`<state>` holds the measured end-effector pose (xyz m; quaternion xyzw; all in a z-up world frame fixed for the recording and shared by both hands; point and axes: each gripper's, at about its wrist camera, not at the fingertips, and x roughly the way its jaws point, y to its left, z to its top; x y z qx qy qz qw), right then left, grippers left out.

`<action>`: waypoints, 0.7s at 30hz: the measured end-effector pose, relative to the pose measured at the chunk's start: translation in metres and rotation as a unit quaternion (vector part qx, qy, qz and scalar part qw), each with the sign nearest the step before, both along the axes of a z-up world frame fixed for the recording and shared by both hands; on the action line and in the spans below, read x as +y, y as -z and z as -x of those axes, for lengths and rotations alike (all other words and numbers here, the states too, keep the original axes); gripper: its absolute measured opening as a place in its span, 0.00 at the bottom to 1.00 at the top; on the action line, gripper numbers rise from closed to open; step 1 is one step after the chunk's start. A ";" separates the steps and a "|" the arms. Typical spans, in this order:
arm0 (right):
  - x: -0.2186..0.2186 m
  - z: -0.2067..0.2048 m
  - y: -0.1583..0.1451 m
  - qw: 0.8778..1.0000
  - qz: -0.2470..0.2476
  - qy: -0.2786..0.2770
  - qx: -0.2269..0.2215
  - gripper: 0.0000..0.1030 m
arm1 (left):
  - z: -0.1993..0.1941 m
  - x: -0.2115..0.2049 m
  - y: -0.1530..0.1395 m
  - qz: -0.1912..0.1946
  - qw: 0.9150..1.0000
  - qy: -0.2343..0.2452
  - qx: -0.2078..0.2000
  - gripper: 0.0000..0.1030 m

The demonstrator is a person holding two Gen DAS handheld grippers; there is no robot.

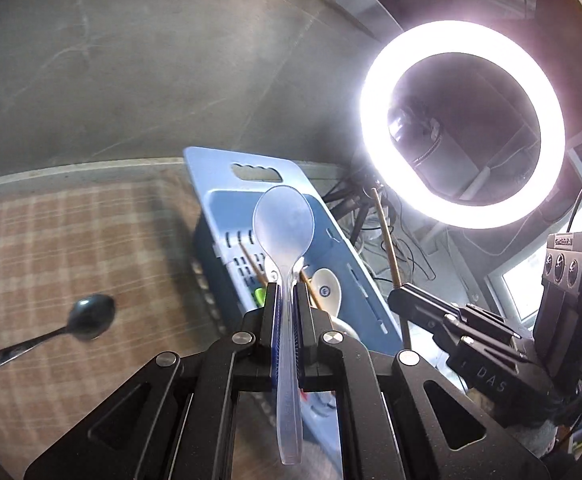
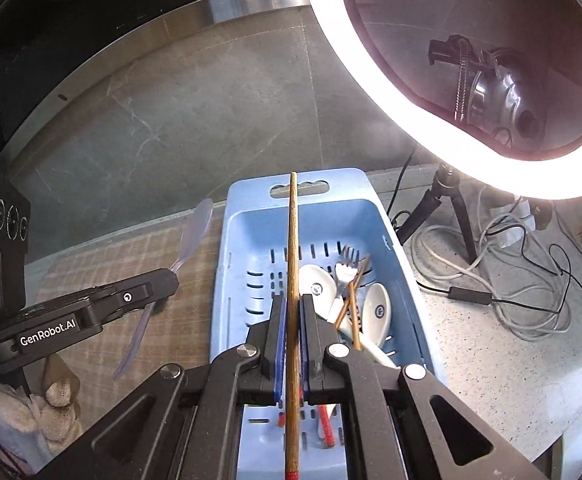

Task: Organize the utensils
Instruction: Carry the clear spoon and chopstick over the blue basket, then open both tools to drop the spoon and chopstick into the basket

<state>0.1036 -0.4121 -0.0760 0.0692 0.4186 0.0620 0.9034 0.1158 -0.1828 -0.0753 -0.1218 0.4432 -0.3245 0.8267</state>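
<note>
While over the basket (image 2: 407, 280) | left tool (image 1: 286, 292) clamps clear spoon (image 1: 283, 224) | right tool (image 2: 292, 304) clamps chopstick (image 2: 292, 240)

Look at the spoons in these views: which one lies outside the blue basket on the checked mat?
The dark metal spoon. It lies alone on the checked mat; the clear plastic spoon is clamped in the left gripper, and the white ceramic spoons sit inside the blue basket.

Clear plastic spoon (image 1: 283, 236) & wooden chopstick (image 2: 292, 280) upright, above blue basket (image 2: 247, 224)
</note>
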 end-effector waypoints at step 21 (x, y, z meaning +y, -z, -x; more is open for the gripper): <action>-0.015 -0.035 0.028 1.000 0.024 0.002 0.020 0.06 | -0.018 -0.059 0.023 -0.059 0.998 0.006 0.004 0.05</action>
